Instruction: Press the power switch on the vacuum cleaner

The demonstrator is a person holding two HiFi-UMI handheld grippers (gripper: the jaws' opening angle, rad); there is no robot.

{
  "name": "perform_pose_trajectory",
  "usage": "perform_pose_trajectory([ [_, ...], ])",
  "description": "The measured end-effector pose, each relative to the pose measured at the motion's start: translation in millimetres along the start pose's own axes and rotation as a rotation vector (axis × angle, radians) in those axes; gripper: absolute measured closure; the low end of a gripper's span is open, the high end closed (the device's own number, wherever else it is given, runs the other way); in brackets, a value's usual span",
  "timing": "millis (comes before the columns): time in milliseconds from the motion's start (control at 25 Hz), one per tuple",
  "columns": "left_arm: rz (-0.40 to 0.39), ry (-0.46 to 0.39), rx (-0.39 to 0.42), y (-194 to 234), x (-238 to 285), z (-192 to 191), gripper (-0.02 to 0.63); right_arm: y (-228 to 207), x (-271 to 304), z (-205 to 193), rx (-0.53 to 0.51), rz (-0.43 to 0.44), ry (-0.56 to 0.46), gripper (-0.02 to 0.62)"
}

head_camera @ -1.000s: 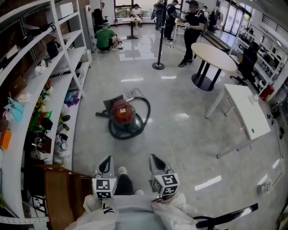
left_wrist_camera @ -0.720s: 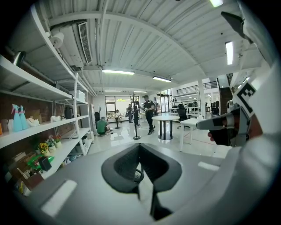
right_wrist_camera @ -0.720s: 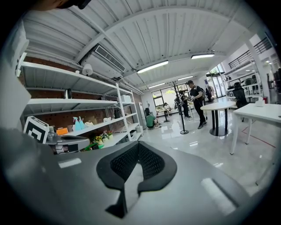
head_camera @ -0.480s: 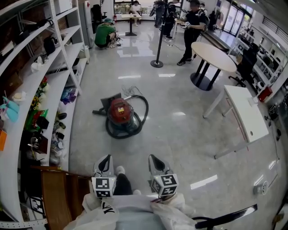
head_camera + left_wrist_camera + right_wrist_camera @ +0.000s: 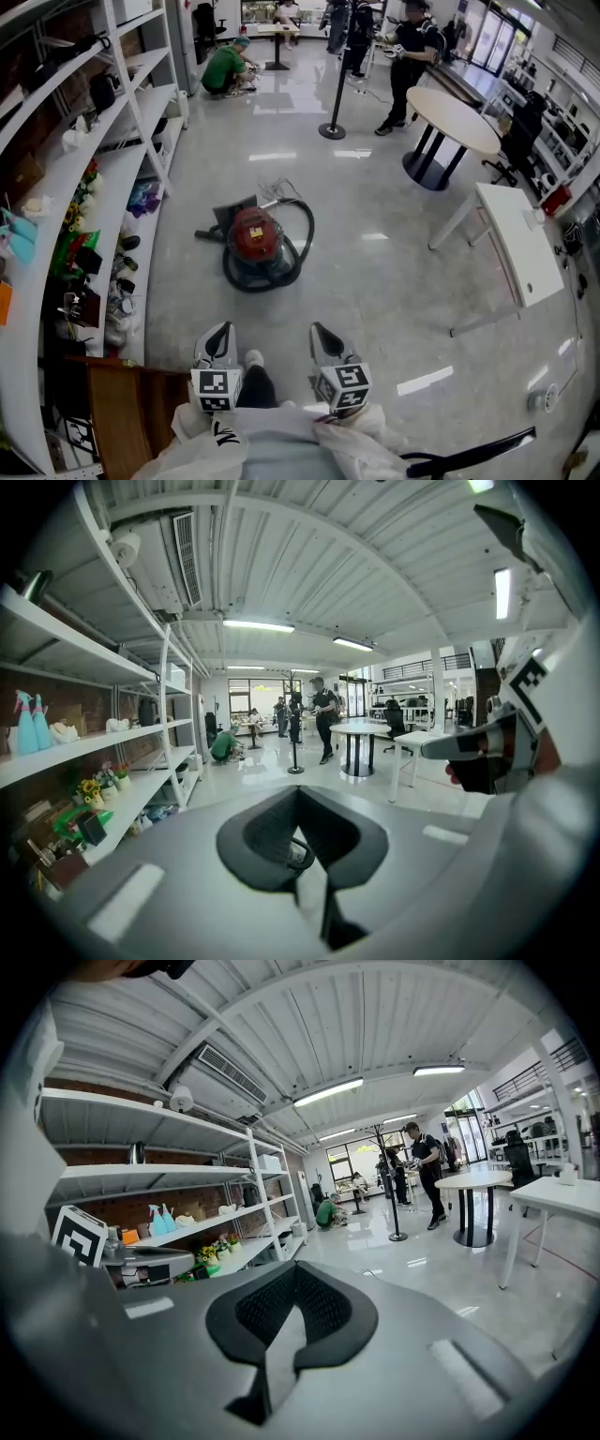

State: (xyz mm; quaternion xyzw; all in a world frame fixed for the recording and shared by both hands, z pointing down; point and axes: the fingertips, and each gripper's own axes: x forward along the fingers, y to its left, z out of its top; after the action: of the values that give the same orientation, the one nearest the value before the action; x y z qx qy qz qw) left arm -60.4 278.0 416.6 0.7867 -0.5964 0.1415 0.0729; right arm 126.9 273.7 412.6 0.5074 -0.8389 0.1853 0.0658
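Observation:
The red canister vacuum cleaner (image 5: 255,234) stands on the glossy floor a few steps ahead, its black hose coiled round it and a dark floor head at its left. The power switch is too small to make out. Low in the head view, my left gripper (image 5: 217,343) and right gripper (image 5: 327,341) are held close to my body, well short of the vacuum. Both are shut, with nothing between the jaws. In the left gripper view the left gripper (image 5: 300,832) points over the floor, and a bit of black hose (image 5: 300,853) shows past its tips. The right gripper (image 5: 292,1309) points the same way.
Long white shelves (image 5: 112,187) full of small items line the left side. A wooden piece (image 5: 122,412) sits at my lower left. A stanchion post (image 5: 330,131), a round table (image 5: 455,117) and a white rectangular table (image 5: 511,239) stand ahead and right. Several people are at the far end.
Both grippers stay shut in the same place. The head view has shifted slightly, and the vacuum cleaner has not moved on the floor.

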Motion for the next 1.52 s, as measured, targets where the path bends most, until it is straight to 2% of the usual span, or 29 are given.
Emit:
perform_pose_trajectory([
  [320, -0.014, 0.017, -0.008, 20.3, 28.8, 0.6, 0.606, -1.0, 34.6, 5.1, 0.007, -0.008, 0.024, 0.594],
  [840, -0.007, 0.045, -0.018, 78.9, 76.0, 6.6, 0.606, 9.7, 106.5, 24.6, 0.004, -0.004, 0.052, 0.595],
  [1520, -0.042, 0.035, -0.035, 135.3, 128.0, 14.6, 0.606, 17.5, 172.2, 44.8, -0.018, -0.049, 0.069, 0.594],
])
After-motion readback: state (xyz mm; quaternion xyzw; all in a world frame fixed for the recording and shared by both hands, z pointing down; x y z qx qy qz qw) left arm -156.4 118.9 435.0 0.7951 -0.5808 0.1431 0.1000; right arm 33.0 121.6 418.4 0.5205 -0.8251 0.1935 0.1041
